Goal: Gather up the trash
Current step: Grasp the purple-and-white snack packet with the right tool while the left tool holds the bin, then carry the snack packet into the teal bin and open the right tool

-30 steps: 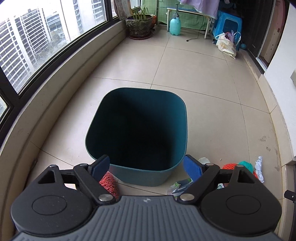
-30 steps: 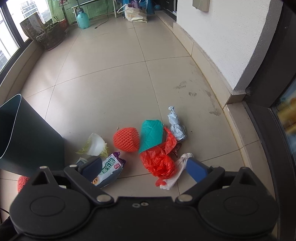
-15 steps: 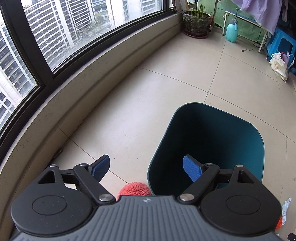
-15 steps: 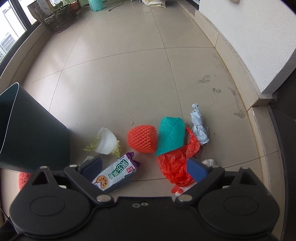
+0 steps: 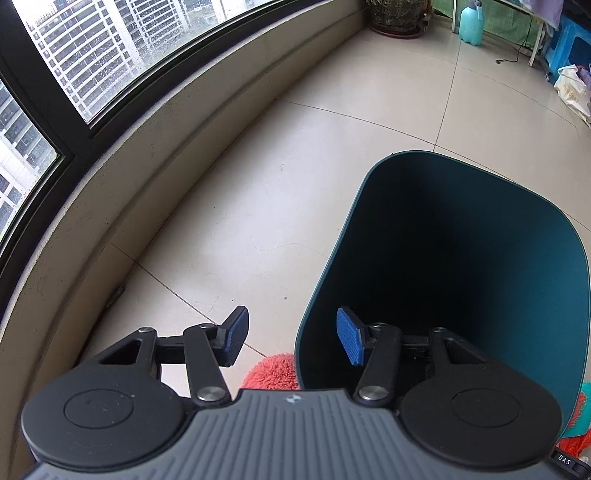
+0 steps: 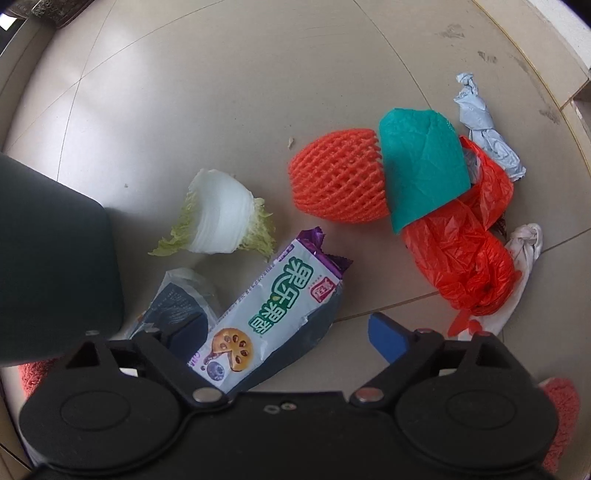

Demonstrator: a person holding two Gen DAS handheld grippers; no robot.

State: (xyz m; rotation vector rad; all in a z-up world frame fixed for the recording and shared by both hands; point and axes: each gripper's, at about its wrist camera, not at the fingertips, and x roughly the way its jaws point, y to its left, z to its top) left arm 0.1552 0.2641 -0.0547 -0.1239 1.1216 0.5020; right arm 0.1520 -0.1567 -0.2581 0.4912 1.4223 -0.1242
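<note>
A dark teal bin (image 5: 461, 266) stands on the tiled floor; its side also shows at the left of the right wrist view (image 6: 51, 266). My left gripper (image 5: 293, 341) is open and straddles the bin's near left rim, one finger outside, one inside. My right gripper (image 6: 291, 332) is open and low over a white and purple snack wrapper (image 6: 273, 299), which lies between its fingers. Beyond lie a cabbage piece (image 6: 221, 216), an orange foam net (image 6: 338, 177), a teal cloth (image 6: 421, 162), a red plastic bag (image 6: 465, 254) and grey crumpled paper (image 6: 484, 129).
A red fuzzy slipper (image 5: 273, 373) sits by the bin's base, under my left gripper. A low wall under windows (image 5: 155, 140) curves along the left. A plant pot (image 5: 395, 16), a teal spray bottle (image 5: 471, 20) and bags (image 5: 572, 92) stand far back. A white knotted bag (image 6: 524, 254) lies right.
My left gripper has swung left from facing the bin's opening to its left rim, and its fingers have narrowed. My right gripper has dropped down close over the snack wrapper.
</note>
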